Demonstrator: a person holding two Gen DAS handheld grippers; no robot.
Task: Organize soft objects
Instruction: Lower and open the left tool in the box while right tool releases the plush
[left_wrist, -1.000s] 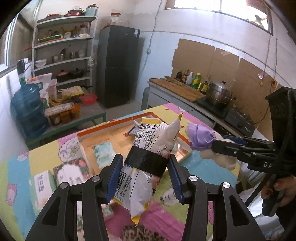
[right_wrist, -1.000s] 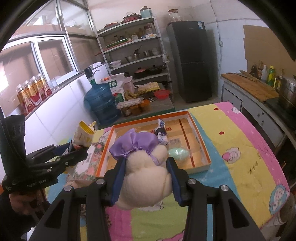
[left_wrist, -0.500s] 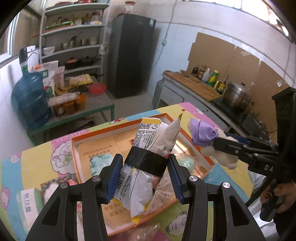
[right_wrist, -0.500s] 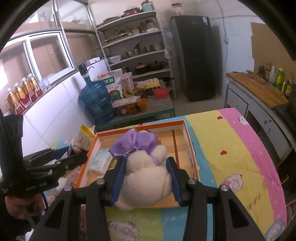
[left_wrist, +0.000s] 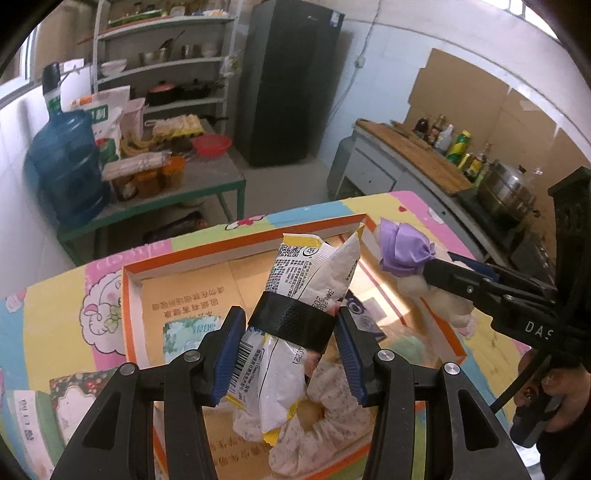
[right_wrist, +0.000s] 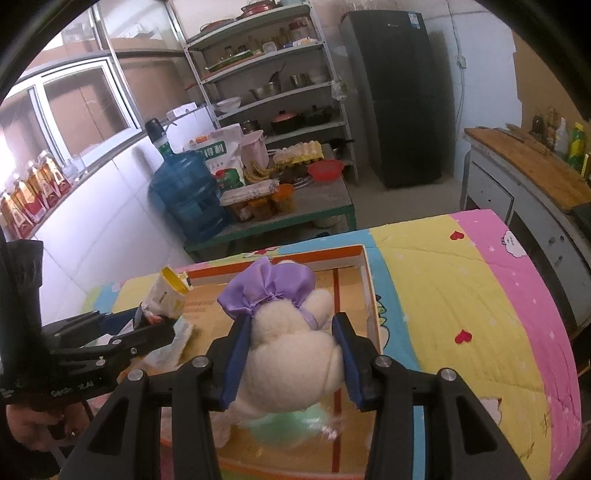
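A white and yellow snack packet (left_wrist: 310, 295), bound round its middle by a black band (left_wrist: 291, 319), sits clamped between the blue pads of the left gripper (left_wrist: 290, 354); the jaws stand partly apart, closed on the packet's waist. The packet hangs tilted above the orange-rimmed cardboard tray (left_wrist: 236, 245), its yellow end lowest. Under it in the tray lies a floral fabric ring like a scrunchie (left_wrist: 332, 424), with a pale green tissue pack (left_wrist: 184, 332) to the left on the tray floor.

The right gripper (right_wrist: 291, 358) squeezes a cream plush toy (right_wrist: 291, 365) with a purple satin bow (right_wrist: 267, 290); its pads press into the toy's sides. The toy hangs over the right part of the same tray (right_wrist: 364, 269), above something pale green that is blurred. In the left wrist view the toy (left_wrist: 443, 295) shows beyond the packet, over the tray's right rim.

The tray rests on a bright patchwork-print quilt (right_wrist: 461, 295). Beyond stand a low green-framed table (right_wrist: 317, 206) with a blue water jug (right_wrist: 184, 192), metal shelves (right_wrist: 266, 74) and a black refrigerator (right_wrist: 402, 92).
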